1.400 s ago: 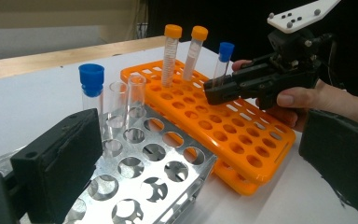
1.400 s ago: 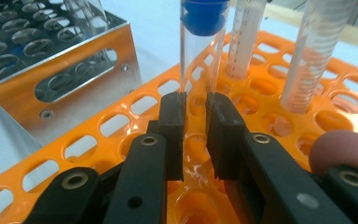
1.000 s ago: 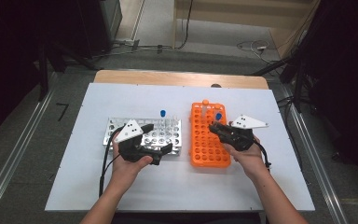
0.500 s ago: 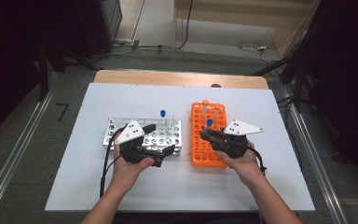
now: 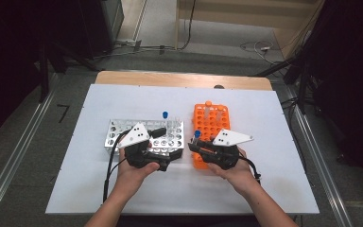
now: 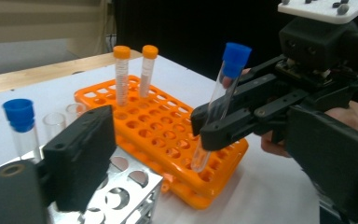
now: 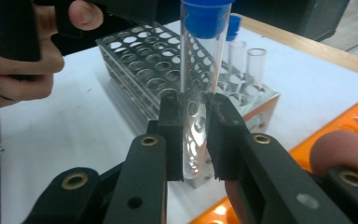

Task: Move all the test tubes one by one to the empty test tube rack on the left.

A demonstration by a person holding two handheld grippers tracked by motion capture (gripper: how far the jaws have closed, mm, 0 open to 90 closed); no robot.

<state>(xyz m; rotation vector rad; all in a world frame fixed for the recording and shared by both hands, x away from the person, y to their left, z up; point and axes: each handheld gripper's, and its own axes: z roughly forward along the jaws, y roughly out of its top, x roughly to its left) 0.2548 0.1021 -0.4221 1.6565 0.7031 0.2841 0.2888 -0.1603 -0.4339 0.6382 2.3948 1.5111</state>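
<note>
My right gripper (image 5: 197,147) is shut on a clear tube with a blue cap (image 5: 196,135), which it holds upright by the lower half. In the left gripper view the tube (image 6: 223,88) hangs over the near left corner of the orange rack (image 6: 158,126), between that rack and the metal rack (image 5: 123,130). My left gripper (image 5: 164,149) stands open over the near right part of the metal rack. Its jaws have just been closing a little, with nothing between them. One of its fingers (image 6: 79,158) shows above the metal holes.
Another blue-capped tube (image 5: 165,115) and two open glass tubes (image 6: 56,123) stand in the metal rack's far right holes. Two orange-capped tubes (image 6: 121,70) stand at the far end of the orange rack (image 5: 215,123). Both racks sit on a white tabletop (image 5: 264,179).
My right gripper has carried the blue-capped tube from above the far half of the orange rack toward the near left corner. My left hand has stayed over the metal rack.
</note>
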